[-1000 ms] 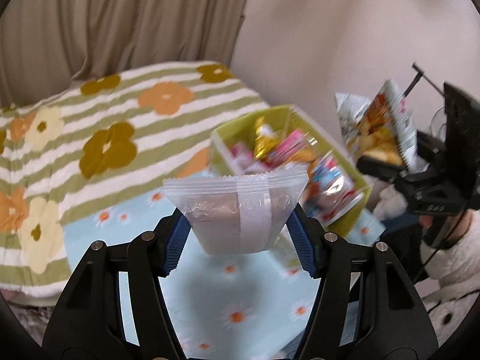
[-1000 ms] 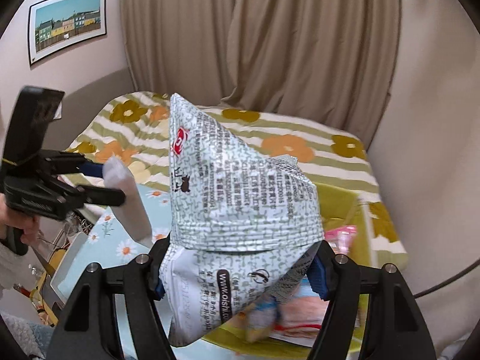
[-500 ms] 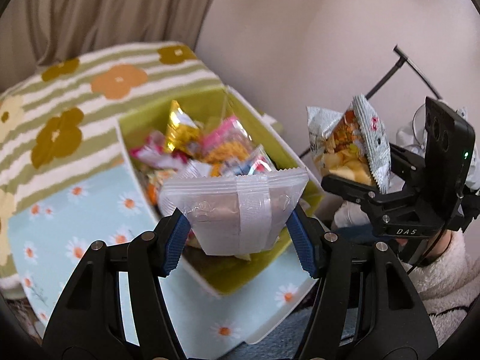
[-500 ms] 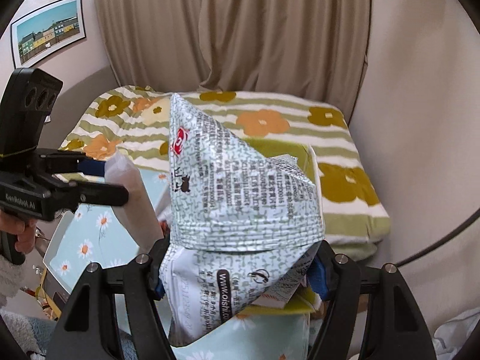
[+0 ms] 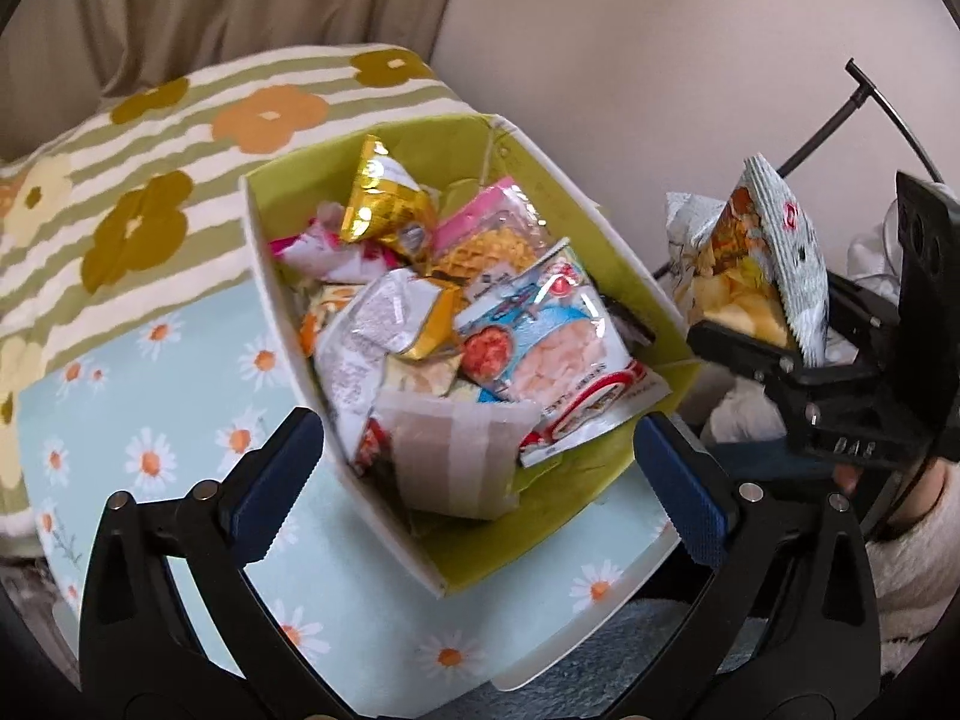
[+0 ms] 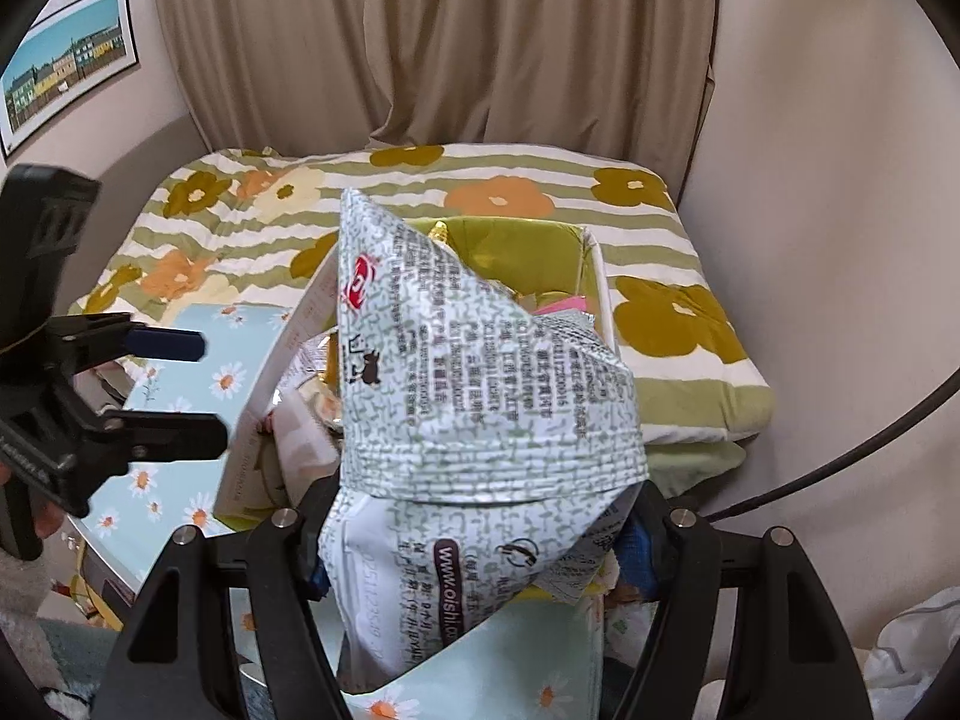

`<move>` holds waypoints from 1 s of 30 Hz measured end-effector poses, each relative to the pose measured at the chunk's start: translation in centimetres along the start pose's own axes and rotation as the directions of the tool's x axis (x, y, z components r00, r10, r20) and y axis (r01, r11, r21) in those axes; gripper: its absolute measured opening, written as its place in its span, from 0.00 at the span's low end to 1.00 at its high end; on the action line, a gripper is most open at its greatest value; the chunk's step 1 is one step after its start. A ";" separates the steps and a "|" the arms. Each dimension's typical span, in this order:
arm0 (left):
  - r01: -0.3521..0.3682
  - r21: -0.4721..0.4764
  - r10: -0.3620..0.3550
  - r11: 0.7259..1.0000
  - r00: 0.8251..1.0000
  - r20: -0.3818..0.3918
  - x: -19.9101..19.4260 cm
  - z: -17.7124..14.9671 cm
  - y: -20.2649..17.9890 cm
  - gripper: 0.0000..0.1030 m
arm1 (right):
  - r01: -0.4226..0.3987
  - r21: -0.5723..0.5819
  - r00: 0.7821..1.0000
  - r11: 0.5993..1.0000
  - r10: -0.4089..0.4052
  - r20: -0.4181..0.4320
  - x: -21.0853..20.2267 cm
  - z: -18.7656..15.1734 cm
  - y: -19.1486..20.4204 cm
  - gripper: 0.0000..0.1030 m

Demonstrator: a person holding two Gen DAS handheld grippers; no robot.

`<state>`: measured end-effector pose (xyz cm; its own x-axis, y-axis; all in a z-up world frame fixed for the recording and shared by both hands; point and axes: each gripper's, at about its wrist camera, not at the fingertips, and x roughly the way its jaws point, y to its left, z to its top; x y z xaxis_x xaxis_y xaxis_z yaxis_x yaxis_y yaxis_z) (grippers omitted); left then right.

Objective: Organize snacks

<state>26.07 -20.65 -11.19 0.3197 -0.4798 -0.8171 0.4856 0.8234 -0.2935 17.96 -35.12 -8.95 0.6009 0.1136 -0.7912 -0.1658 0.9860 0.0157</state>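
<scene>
A green box with white outer walls holds several snack packets. My left gripper hangs over its near end with its jaws opening wide. A clear packet with a white strip lies in the box below them, touching neither blue pad. My right gripper is shut on a white-green chip bag, held upright beside the box's right wall. The chip bag hides much of the box in the right wrist view. There the left gripper shows at the left, empty.
The box stands on a pale blue daisy-patterned board lying on a striped, flowered bed cover. Curtains and a plain wall close in behind and to the right. A thin black rod leans at the wall, and a person's sleeve is at lower right.
The left jaws have spread apart and the clear packet has fallen from them into the box. Both grippers have moved in closer over the box and lower.
</scene>
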 end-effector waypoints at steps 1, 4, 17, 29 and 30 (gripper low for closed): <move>-0.013 0.003 0.013 1.000 1.000 0.004 -0.1 -0.2 0.0 0.99 | 0.002 -0.001 1.000 1.000 -0.002 0.002 0.1 0.3 0.0 0.64; -0.050 0.006 0.050 0.999 0.999 0.019 -0.6 -0.2 0.3 0.99 | 0.003 -0.018 1.000 1.000 -0.003 0.011 0.5 1.4 0.2 0.64; -0.177 -0.051 0.180 0.983 0.981 0.072 -3.1 -1.4 2.2 0.99 | -0.066 -0.057 0.994 0.996 0.071 0.084 2.7 3.1 2.4 0.99; -0.253 -0.140 0.272 0.957 0.952 0.138 -6.8 -4.9 2.9 0.99 | -0.047 0.006 0.990 0.999 0.046 0.130 -0.8 0.9 4.0 0.99; -0.260 -0.145 0.281 0.955 0.947 0.154 -7.7 -5.3 2.7 0.99 | -0.044 0.013 0.988 0.999 0.041 0.150 -2.0 0.9 4.4 0.99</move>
<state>20.61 -13.13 -8.29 0.5647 -0.2696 -0.7800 0.2627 0.9547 -0.1398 16.76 -30.91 -6.77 0.7040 0.1712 -0.6892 -0.1816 0.9816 0.0583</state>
